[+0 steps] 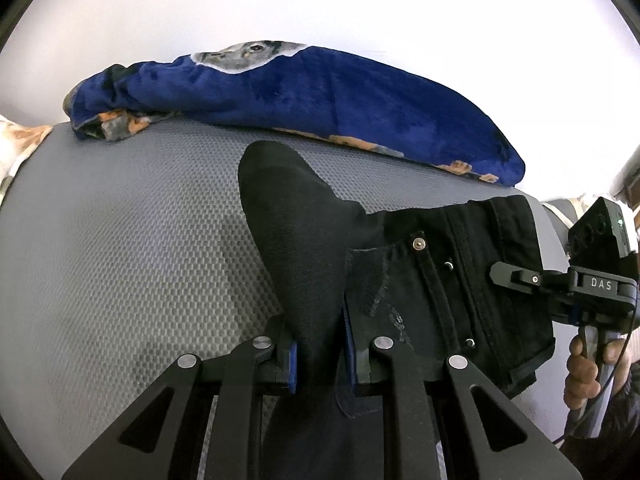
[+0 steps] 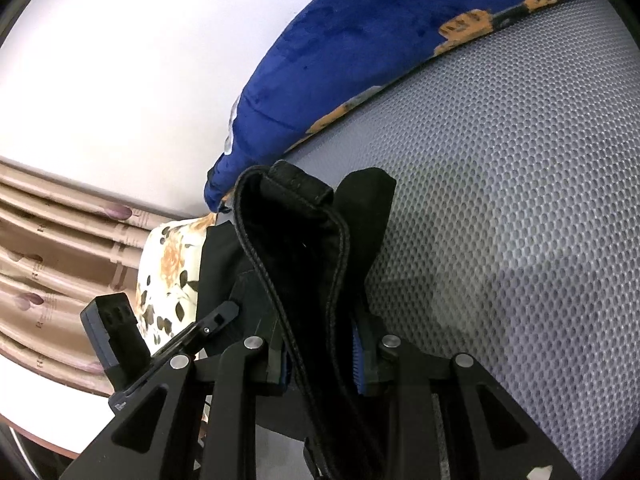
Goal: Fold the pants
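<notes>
Black pants (image 1: 420,264) hang bunched over a grey mesh surface (image 1: 120,240). My left gripper (image 1: 320,356) is shut on a fold of the pants' black fabric, which rises between its blue pads. The waistband with rivets and a pocket spreads to the right. My right gripper (image 2: 320,356) is shut on the pants (image 2: 304,240) at a thick stitched seam and belt loop. The right gripper also shows in the left wrist view (image 1: 520,276) at the waistband edge, held by a hand. The left gripper's body shows at the lower left of the right wrist view (image 2: 216,320).
A blue plush blanket (image 1: 320,96) with orange and grey print lies along the far edge of the mesh surface (image 2: 520,200). A floral pillow (image 2: 172,272) and beige curtain (image 2: 52,248) lie to the left in the right wrist view. A white wall stands behind.
</notes>
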Demonstrator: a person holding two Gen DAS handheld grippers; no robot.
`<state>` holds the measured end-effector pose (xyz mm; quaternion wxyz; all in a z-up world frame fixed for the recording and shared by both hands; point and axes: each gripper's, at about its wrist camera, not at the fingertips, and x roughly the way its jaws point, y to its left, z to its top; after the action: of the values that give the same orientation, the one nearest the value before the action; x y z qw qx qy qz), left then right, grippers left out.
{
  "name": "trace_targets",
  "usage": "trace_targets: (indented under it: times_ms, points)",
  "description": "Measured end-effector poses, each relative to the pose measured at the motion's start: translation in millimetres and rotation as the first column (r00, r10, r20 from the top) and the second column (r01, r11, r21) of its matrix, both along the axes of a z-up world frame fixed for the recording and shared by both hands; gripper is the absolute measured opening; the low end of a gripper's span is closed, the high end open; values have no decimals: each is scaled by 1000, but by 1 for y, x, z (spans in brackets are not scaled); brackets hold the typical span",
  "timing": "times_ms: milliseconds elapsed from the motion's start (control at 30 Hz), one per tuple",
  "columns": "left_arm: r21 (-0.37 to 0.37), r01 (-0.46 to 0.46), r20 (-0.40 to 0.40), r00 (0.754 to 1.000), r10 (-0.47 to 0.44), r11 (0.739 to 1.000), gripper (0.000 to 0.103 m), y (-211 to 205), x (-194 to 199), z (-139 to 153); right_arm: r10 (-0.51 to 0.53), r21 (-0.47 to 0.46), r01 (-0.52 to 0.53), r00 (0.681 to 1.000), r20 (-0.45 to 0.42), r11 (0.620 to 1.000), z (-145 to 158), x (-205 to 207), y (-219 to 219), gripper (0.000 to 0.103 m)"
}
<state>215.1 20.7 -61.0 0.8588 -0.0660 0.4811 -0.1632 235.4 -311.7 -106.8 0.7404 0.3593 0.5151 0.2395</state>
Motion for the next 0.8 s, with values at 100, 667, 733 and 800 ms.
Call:
trace_targets:
  times_ms: [100, 667, 733, 800]
  points:
    - [-5, -8, -11, 1000, 8, 1000, 18, 1, 9, -5, -6, -6, 6, 1000, -12, 1000, -2, 4, 0, 23]
    - [3, -27, -43, 999, 27, 1000, 43, 18, 22, -55, -47, -331, 44, 999, -1, 943, -13, -8, 14, 47]
    - [-12, -24, -42, 999, 24, 1000, 44, 21, 16, -56, -36, -353, 31, 999, -8, 935, -9, -14, 20, 48]
    - [-24, -24, -40, 999, 23, 999, 45, 24, 7, -56, -28, -375, 22, 1000, -10, 927, -8, -23, 24, 49]
